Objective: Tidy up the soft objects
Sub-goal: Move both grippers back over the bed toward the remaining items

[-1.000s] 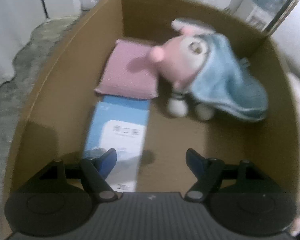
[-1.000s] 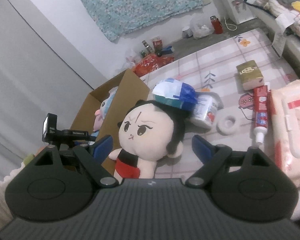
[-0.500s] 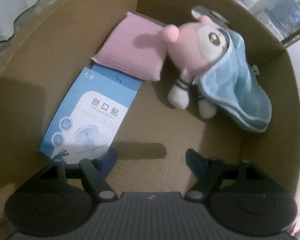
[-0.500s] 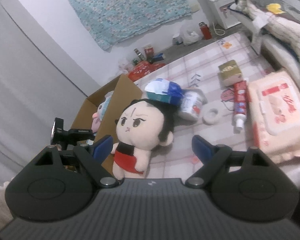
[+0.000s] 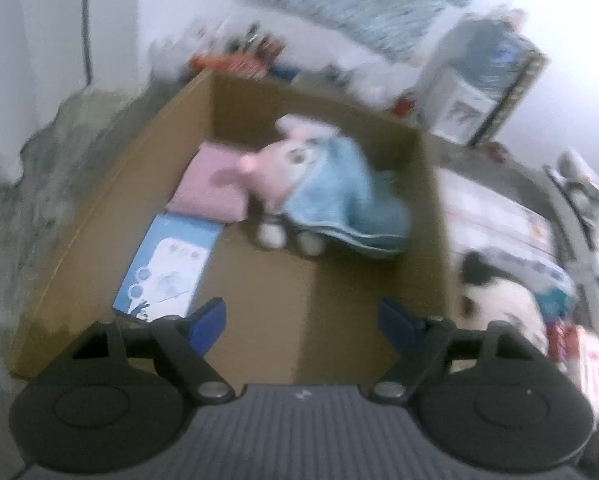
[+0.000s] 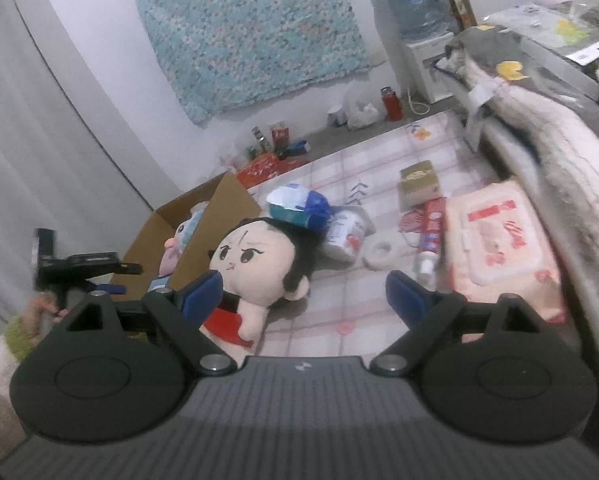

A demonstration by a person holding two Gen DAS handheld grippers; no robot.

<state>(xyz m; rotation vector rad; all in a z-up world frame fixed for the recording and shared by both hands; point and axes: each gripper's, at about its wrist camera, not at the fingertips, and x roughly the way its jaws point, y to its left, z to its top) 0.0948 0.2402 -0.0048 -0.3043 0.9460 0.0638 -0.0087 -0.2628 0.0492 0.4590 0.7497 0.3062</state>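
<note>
- Left wrist view, blurred: the left claw hangs over the near end of the cardboard box, its jaws opening wide with nothing between them.
- Inside the box, a pink plush in a blue wrap sits against the far right wall; a pink pad lies in the far left corner, touching the plush's side.
- A blue-and-white flat pack lies along the box's left wall, just nearer than the pad.
- Bare cardboard floor fills the near and right part of the box, from the pack across to the right wall.
- Right wrist view: the right claw stands wide and is opening, empty, with the black-haired doll just past its left finger.
- The doll lies on the checked mat, against the outside of the box's right wall.
- Beyond the doll, away from the box, a blue-and-white bag, a cup, a tape roll, a tube and a wipes pack crowd the mat.
- Open mat shows between the right claw's fingers, on the doll's side away from the box.
</note>
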